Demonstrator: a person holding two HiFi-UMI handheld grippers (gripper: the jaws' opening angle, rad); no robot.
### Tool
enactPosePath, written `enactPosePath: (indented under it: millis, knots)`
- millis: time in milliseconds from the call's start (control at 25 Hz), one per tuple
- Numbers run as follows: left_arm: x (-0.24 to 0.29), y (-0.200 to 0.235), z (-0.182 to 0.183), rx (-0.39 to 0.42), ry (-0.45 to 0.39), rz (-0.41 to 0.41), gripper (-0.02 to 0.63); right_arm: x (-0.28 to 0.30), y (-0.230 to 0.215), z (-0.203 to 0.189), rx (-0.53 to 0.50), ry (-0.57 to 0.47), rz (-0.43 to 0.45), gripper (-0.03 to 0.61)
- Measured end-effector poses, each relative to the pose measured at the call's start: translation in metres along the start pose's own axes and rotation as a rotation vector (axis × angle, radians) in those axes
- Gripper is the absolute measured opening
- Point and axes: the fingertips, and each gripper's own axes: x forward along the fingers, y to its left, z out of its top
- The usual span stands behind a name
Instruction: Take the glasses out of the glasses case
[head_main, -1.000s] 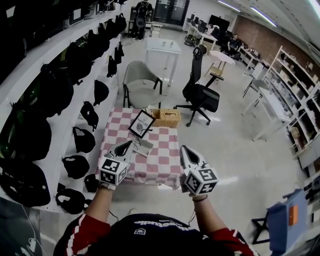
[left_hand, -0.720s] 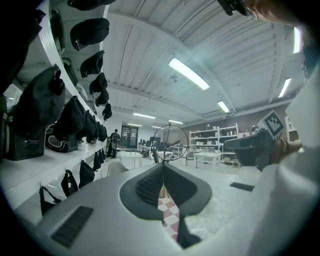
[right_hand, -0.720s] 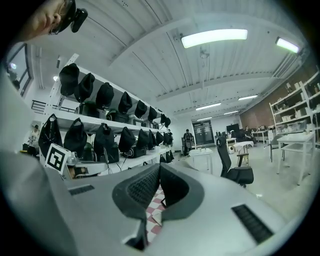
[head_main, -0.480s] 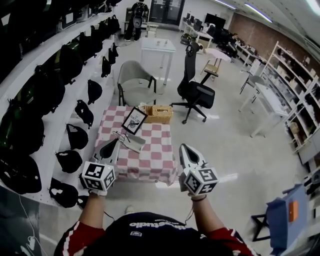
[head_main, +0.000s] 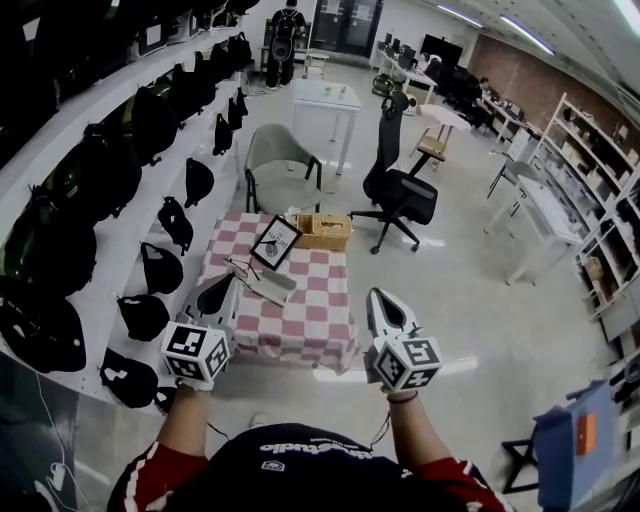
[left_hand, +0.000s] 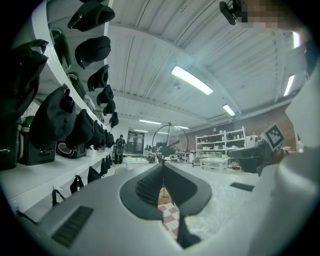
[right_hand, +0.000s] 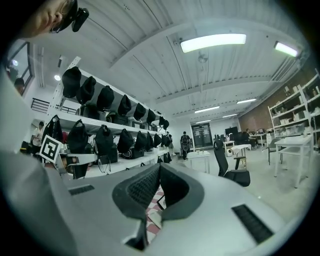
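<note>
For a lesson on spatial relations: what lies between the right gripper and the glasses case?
Only bare checked tablecloth lies between the right gripper and the open glasses case. The head view shows this.

Glasses case (head_main: 271, 284) on table (head_main: 312, 322), basket (head_main: 322, 231) behind it

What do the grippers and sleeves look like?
The left gripper and right gripper are light grey shells tapering to pointed jaws, with black ribbed inner pads. Each carries a white cube with black square markers at the hand end. The sleeves are red with white stripes, over a dark top.
</note>
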Motion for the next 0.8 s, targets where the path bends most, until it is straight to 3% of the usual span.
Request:
enactPosePath:
  millis: [800]
  knots:
    - [0.0013,0.0049,0.0030,-0.006,-0.012,0.004,0.009,0.0066,0.0028,0.0004,0.002,0.004,0.008,-0.005]
